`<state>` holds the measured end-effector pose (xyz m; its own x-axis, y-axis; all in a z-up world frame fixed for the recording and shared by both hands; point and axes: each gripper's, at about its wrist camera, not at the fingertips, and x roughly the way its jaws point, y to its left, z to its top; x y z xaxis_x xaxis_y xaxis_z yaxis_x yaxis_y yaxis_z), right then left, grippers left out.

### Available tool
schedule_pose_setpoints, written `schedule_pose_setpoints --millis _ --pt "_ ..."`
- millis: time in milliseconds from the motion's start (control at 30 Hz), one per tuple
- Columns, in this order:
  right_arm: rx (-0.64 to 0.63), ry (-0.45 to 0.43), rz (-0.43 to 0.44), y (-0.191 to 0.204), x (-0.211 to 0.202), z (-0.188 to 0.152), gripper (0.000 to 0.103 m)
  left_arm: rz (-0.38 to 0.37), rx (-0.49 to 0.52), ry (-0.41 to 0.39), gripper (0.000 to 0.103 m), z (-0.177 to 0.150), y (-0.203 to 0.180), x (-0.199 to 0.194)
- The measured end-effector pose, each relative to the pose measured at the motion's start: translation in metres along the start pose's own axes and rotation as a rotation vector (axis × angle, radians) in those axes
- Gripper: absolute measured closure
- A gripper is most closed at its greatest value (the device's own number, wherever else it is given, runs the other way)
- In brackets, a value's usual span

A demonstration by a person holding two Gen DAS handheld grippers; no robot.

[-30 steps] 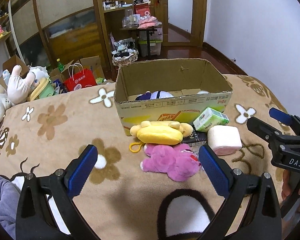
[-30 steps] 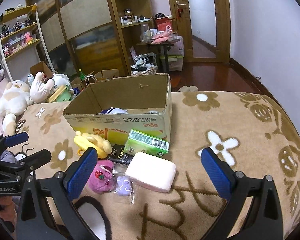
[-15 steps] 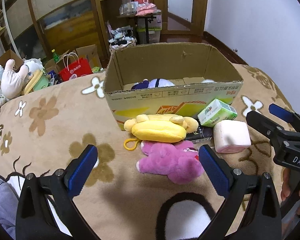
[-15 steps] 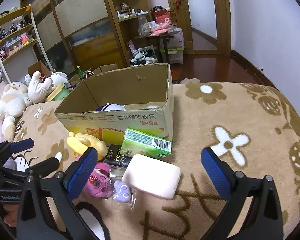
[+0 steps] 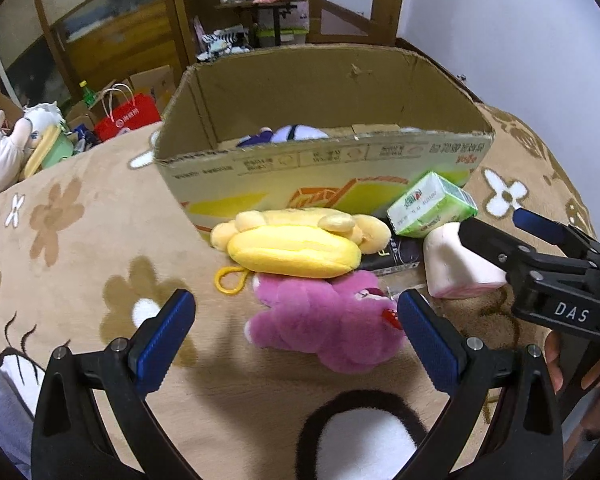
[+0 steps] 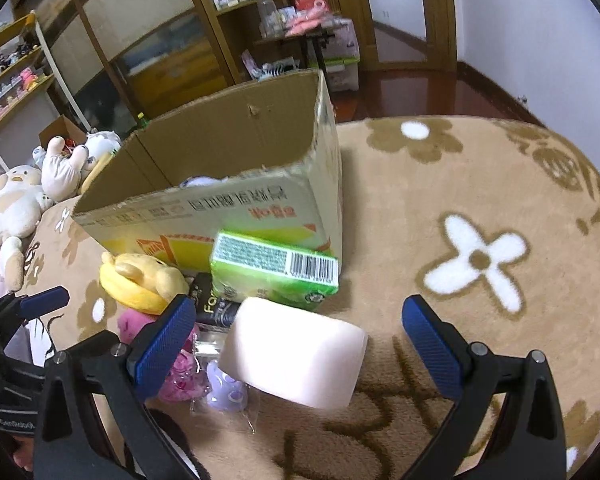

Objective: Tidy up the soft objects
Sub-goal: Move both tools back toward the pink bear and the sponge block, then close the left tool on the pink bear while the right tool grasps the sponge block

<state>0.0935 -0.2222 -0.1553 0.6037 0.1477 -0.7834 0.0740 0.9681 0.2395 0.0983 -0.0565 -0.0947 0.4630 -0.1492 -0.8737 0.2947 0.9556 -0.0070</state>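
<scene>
Both grippers are brought closer to the pile than a second ago. Left gripper (image 5: 294, 330): spread wide, over pink plush (image 5: 332, 320). Right gripper (image 6: 296, 338): spread wide, around pale foam block (image 6: 296, 356). Behind: yellow plush (image 5: 296, 244), green tissue pack (image 6: 274, 270), cardboard box (image 5: 320, 160).

The left hand-held gripper (image 5: 292, 334), black-framed with blue ribbed pads, is held with its jaws spread wide and nothing between them. The right hand-held gripper (image 6: 296, 338), of the same make, is likewise held wide open. Fingers of a hand (image 5: 556, 364) are seen wrapped around the handle behind the right hand-held gripper.
</scene>
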Motion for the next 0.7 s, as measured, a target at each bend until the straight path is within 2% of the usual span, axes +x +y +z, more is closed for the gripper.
schedule_pose_setpoints --millis 167,500,700 --pt "0.02 0.035 0.019 -0.003 0.013 -0.001 0.0 -0.044 0.016 0.039 0.003 -0.002 -0.008 0.012" --pt "0.024 0.112 0.021 -0.007 0.037 -0.006 0.0 -0.109 -0.017 0.113 0.003 -0.007 -0.013 0.036" --pt "0.012 0.134 0.022 -0.003 0.043 -0.008 0.0 -0.096 -0.037 0.151 0.003 -0.01 -0.013 0.05"
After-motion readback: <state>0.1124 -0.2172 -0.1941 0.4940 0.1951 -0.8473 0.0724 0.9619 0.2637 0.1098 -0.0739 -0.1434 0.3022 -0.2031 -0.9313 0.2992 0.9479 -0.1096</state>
